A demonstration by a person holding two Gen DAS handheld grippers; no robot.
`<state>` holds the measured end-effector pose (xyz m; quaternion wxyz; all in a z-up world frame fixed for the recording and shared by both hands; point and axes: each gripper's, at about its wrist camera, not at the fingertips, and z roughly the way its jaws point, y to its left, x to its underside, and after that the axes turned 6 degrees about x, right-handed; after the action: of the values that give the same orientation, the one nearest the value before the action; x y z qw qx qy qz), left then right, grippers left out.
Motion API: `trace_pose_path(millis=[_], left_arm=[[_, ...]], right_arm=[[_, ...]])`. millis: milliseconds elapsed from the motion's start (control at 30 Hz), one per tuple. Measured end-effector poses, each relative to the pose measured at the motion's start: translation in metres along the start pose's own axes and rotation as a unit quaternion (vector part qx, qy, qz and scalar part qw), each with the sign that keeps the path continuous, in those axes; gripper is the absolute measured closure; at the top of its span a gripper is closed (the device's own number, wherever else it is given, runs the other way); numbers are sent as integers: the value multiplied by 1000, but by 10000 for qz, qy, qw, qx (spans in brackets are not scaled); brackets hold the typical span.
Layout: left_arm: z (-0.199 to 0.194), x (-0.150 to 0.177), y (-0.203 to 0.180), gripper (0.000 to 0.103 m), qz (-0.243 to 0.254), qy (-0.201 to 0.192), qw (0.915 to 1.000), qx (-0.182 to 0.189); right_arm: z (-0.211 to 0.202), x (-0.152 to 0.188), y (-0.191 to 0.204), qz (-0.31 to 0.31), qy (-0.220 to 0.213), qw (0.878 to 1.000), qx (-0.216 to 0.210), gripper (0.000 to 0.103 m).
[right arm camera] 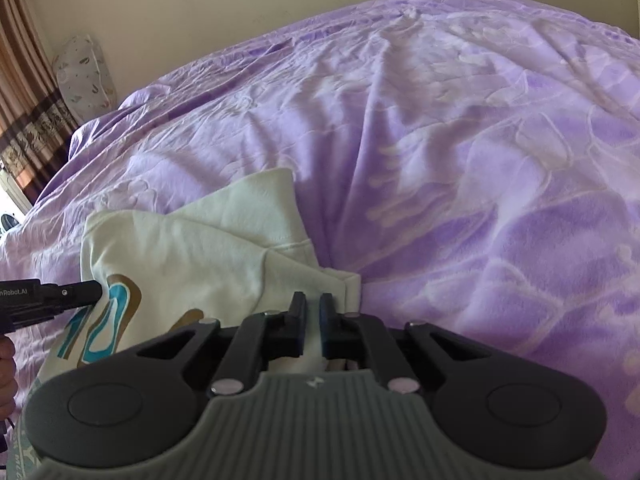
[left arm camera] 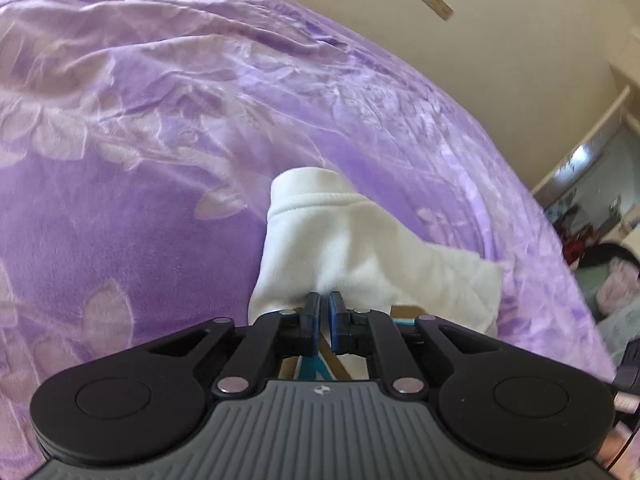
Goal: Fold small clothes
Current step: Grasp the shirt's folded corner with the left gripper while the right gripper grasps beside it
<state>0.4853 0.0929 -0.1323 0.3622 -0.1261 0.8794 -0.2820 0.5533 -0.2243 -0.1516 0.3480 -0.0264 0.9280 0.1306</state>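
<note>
Hidden: shirt's (right arm camera: 192,248) lower part behind both tool bodies; print cut off.
Shirt: cream, rumpled on the purple bed cover (right arm camera: 460,160).
Left tool (left arm camera: 324,304): clenched on shirt cloth.
Right tool (right arm camera: 313,304): clenched on the shirt's edge.
Around: pillow (right arm camera: 82,76) and curtain (right arm camera: 24,80) by the wall; clutter beyond the bed, blurred.

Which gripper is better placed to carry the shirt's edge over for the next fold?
Hard to say; probably either. Both the left gripper and right gripper are shut on the cream shirt, at opposite sides.
</note>
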Motion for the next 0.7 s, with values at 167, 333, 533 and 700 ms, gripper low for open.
trace_pose_path(millis=[167,333,533,700], left_arm=[[-30,-2,-12,38,139,-497,9987,39],[-44,-3,-9,32,-268,-259,9993,5],[-37,13,7,25,-858,201,9960,145],[-26,23,18,25,-1058,273,9939,170]], right_arm=[[-16,-3,-6,265,-109,9996,-11,68],[-34,-1,-22,798,60,9957,-462,43],[-30,12,-39,1323,590,9848,-956,34],[-16,18,-45,1564,826,9763,-1250,34]])
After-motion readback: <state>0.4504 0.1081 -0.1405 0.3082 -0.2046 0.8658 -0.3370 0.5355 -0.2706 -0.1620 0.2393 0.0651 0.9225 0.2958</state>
